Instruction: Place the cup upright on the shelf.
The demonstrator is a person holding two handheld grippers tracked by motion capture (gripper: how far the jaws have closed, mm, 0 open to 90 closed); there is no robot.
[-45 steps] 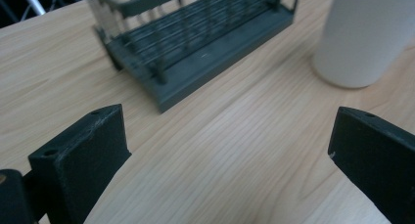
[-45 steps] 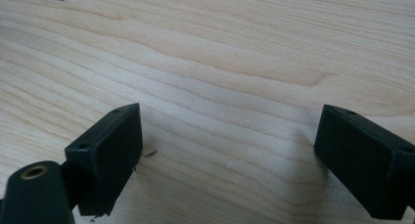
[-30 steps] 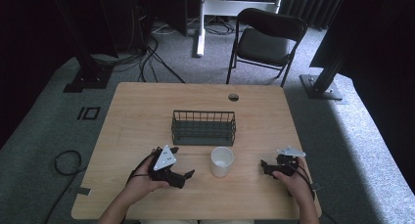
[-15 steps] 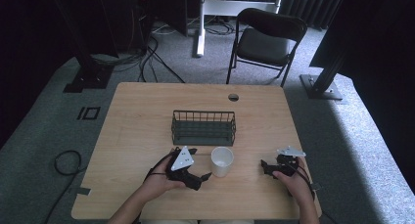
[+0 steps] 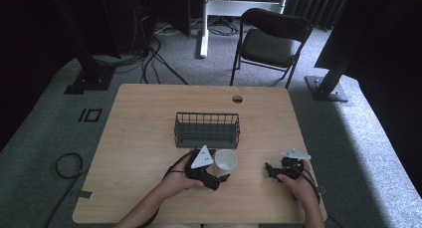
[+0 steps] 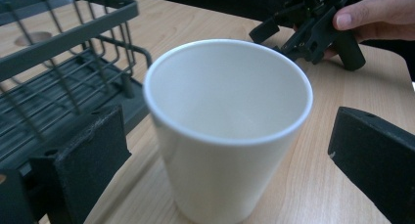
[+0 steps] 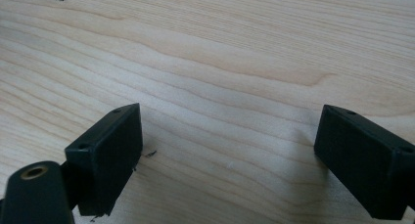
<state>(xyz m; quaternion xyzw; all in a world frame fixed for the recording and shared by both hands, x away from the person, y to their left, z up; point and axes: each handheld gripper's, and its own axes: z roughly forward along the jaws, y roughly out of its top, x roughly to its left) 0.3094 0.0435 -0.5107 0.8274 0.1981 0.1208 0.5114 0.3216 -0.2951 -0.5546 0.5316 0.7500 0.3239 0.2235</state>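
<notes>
A white cup (image 5: 227, 160) stands upright and empty on the wooden table (image 5: 144, 138), just in front of a dark wire basket (image 5: 207, 130). My left gripper (image 5: 219, 171) is open, with a jaw on either side of the cup (image 6: 225, 126). In the left gripper view (image 6: 230, 155) there is a gap between each pad and the cup wall. My right gripper (image 5: 271, 171) rests low over bare wood to the right of the cup. In its own view (image 7: 227, 155) it is open with nothing between the jaws. The left gripper view also shows it, held by a hand (image 6: 313, 26).
The wire basket (image 6: 63, 67) is empty and lies close behind the cup. A round cable hole (image 5: 237, 98) sits near the table's far edge. A folding chair (image 5: 268, 41) stands beyond the table. Bare tabletop stretches to the left and far side.
My left gripper has slid right along the table until its jaws flank the cup. The cup, basket and right gripper have stayed put.
</notes>
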